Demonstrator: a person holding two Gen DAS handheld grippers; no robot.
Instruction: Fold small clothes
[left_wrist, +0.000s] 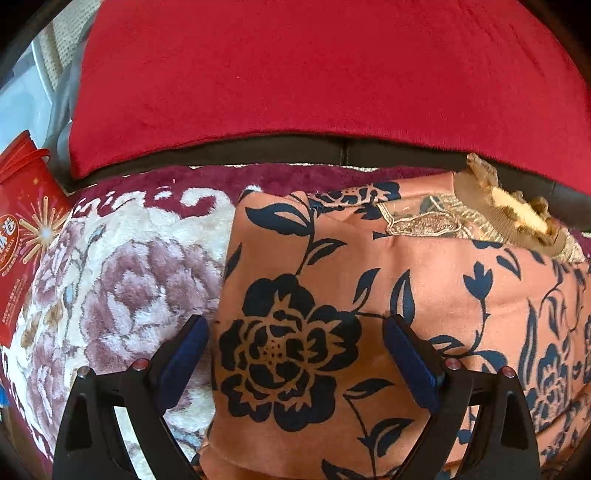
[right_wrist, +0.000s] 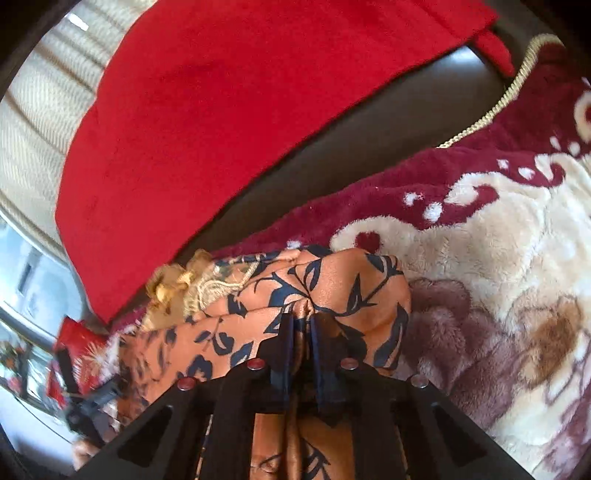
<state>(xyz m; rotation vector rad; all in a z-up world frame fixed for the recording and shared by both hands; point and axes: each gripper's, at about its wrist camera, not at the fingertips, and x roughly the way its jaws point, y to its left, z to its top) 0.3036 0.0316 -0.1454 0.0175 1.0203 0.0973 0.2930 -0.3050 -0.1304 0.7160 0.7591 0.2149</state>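
The orange flowered garment (left_wrist: 369, 295) lies across the middle and right of the left wrist view on a plush blanket (left_wrist: 122, 266), with the left gripper (left_wrist: 295, 354) spread wide at the lower centre. In the right wrist view, the right gripper (right_wrist: 301, 328) pinches a fold of the garment (right_wrist: 325, 280) at lower centre. A red cushion (left_wrist: 314, 81) fills the top; the red box (left_wrist: 26, 221) at left is probably a snack pack.

My left wrist camera looks forward between its spread fingers, low and close over the orange floral garment (left_wrist: 369, 295), facing the red cushion (left_wrist: 314, 74) squarely. My right wrist camera sits closer still, rolled so the red cushion (right_wrist: 221, 129) runs diagonally, its view centred on the orange floral garment (right_wrist: 325, 280). Both views share garment, cushion, plush blanket (left_wrist: 122, 266) (right_wrist: 480, 240) and red box (left_wrist: 22, 221) (right_wrist: 81, 354).
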